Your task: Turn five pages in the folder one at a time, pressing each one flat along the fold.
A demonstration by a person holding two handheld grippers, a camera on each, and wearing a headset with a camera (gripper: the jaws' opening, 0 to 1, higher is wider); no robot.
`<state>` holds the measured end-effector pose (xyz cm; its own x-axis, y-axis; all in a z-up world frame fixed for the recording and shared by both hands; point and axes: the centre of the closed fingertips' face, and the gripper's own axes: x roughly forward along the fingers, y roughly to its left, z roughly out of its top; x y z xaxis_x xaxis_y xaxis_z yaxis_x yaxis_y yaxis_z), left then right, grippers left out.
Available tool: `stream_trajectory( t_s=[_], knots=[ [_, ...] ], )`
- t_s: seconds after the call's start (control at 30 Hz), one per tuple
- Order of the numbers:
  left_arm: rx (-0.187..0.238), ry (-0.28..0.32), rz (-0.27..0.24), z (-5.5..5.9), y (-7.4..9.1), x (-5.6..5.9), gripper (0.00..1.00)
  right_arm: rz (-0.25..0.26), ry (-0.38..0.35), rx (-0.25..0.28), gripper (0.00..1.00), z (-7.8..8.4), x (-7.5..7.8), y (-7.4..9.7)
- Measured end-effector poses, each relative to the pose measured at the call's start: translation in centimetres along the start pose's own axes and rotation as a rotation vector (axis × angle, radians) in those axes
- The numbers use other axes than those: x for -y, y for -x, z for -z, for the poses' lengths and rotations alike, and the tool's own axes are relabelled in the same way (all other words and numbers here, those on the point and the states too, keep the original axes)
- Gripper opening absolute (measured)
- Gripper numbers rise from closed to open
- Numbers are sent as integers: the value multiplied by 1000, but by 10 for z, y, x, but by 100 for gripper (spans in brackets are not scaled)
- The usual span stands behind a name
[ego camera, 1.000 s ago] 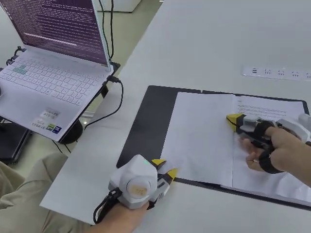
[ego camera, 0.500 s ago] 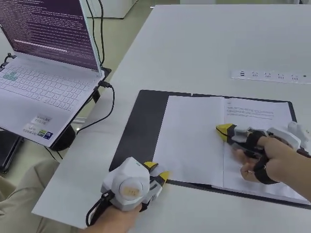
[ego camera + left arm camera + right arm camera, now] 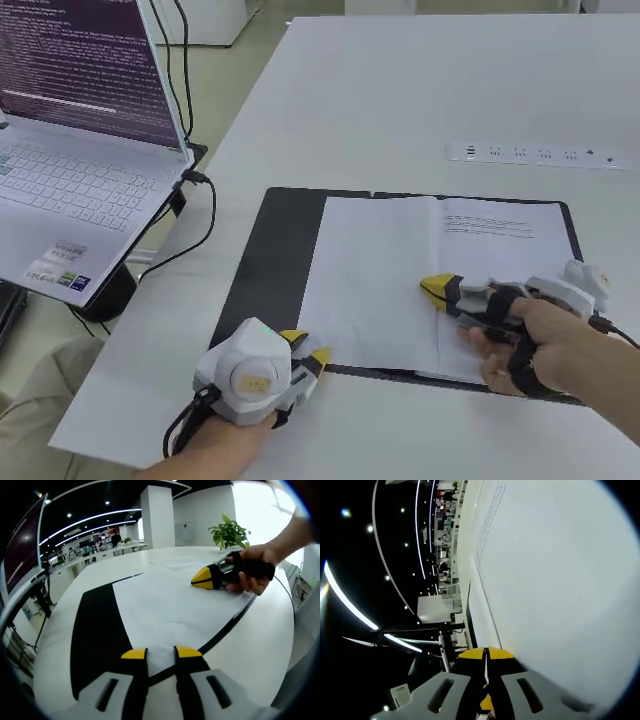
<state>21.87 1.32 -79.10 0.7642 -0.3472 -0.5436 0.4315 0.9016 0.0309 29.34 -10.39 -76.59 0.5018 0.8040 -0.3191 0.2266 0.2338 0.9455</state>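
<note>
I see the folder point(image 3: 268, 262) open on the bench point(image 3: 400, 100), white pages point(image 3: 370, 285) inside. Right claw point(image 3: 434, 289) pressed together on the folder's fold; left claw point(image 3: 307, 346) slightly spread at the folder's near edge.

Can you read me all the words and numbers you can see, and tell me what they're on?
Nothing is sharp enough to quote.
Laptop screen: rows of light text, too small.
Right page in the folder: a few printed lines, blurred.
Stickers on the laptop: too small.
Power strip: markings unreadable.
</note>
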Motion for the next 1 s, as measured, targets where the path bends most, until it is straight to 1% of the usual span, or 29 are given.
stream_trajectory(
  t_s=[0.13, 0.23, 0.3, 0.4, 0.6, 0.67, 0.8, 0.93, 1.0],
  knots=[
    [-5, -5, 1, 0, 0, 0, 19, 3, -4, -13, 0, 9, 5, 7],
    [-7, -6, 1, 1, 0, 0, 19, 19, 26, -45, 0, 20, 8, 12],
    [-9, -8, 2, 0, 0, 0, 19, 24, 27, -55, 0, 25, 11, 16],
    [-10, -9, 2, 0, 0, 0, 19, 25, 27, -64, 0, 28, 18, 21],
    [-18, -7, 2, 0, 1, 1, 19, 20, 8, -68, 0, 35, 30, 29],
    [-22, -4, 1, 0, 1, 1, 19, 20, 5, -70, 0, 41, 33, 32],
    [-29, 1, -1, 0, 1, 1, 19, 20, -17, -75, 0, 44, 45, 39],
    [-33, 5, -3, 0, 1, 1, 19, 20, -41, -71, 0, 60, 48, 48],
    [-34, 10, -5, 0, 2, 1, 19, 27, -46, -82, 0, 67, 52, 52]
  ],
)
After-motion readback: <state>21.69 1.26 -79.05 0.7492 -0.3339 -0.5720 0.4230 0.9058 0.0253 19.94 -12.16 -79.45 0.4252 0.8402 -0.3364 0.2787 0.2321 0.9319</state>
